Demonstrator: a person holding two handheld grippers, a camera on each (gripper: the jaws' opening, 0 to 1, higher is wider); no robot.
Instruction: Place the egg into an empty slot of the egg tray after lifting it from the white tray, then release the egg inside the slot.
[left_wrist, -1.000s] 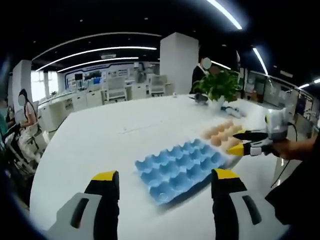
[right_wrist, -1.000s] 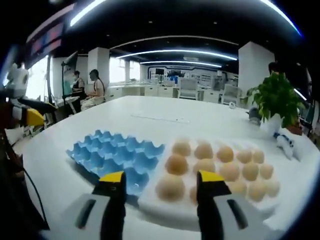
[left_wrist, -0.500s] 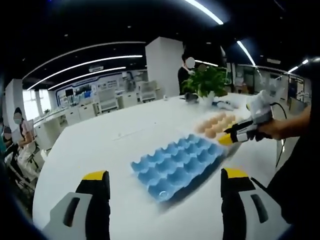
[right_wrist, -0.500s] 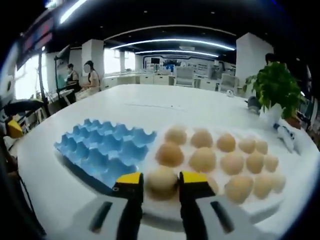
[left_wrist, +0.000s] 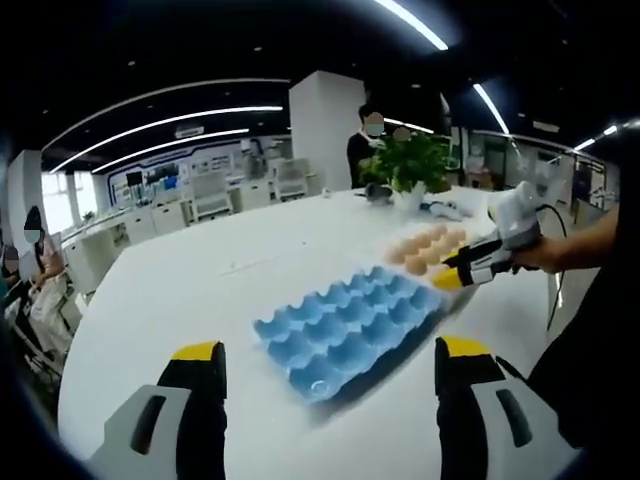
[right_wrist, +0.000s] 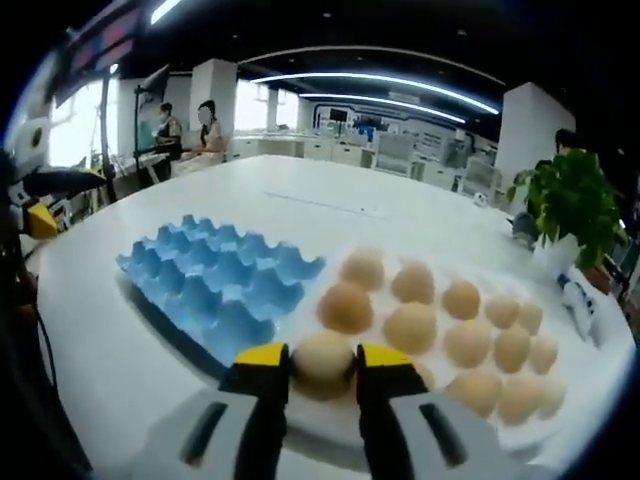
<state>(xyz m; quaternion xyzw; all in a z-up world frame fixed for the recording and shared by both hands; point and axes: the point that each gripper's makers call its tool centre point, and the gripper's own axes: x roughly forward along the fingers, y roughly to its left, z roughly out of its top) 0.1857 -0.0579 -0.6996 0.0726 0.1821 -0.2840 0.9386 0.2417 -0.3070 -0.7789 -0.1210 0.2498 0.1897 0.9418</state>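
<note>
In the right gripper view your right tool is clamped on the egg at the near edge of the white tray; lift it straight, keep the squeeze light, and carry it left to the empty blue egg tray. In the left gripper view your left tool hangs wide and empty above the counter; here you see the other tool from outside, at the tray's near corner.

No legible text, labels, brands or numbers anywhere. Wall display at room's far end carries bright graphics (too small and blurred to read).
</note>
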